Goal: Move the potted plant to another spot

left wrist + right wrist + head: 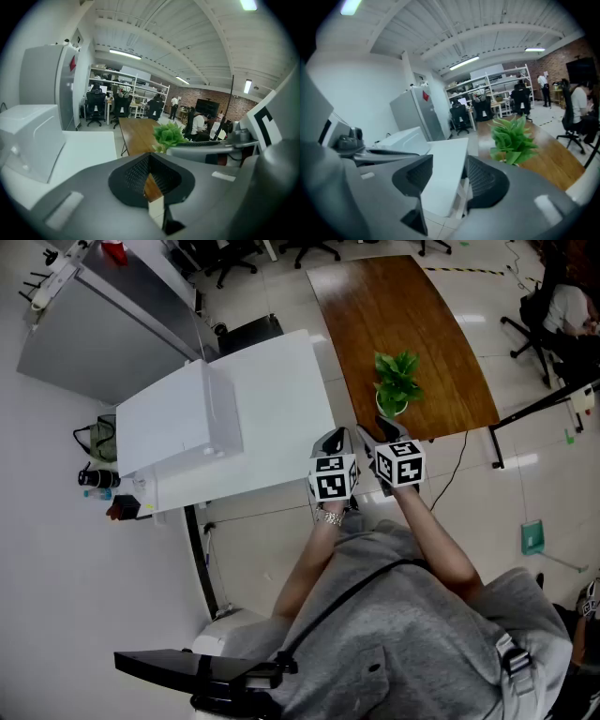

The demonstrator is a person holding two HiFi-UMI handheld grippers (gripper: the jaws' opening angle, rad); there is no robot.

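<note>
The potted plant [397,383], green leaves in a small pale pot, stands near the near end of the brown wooden table [403,315]. It also shows in the left gripper view as leaves [168,135] ahead and to the right, and in the right gripper view [513,138] right of the jaws. My right gripper [385,427] hovers just short of the pot, its jaws apart with only the white desk seen between them [450,164]. My left gripper [335,437] is beside it to the left, its pads meeting at the tips with nothing held [150,157].
A white desk [281,399] with a white box [178,418] adjoins the wooden table on the left. A grey cabinet [94,334] stands behind it. Office chairs and a seated person [567,310] are at the far right. A cable [455,460] hangs from the table's near edge.
</note>
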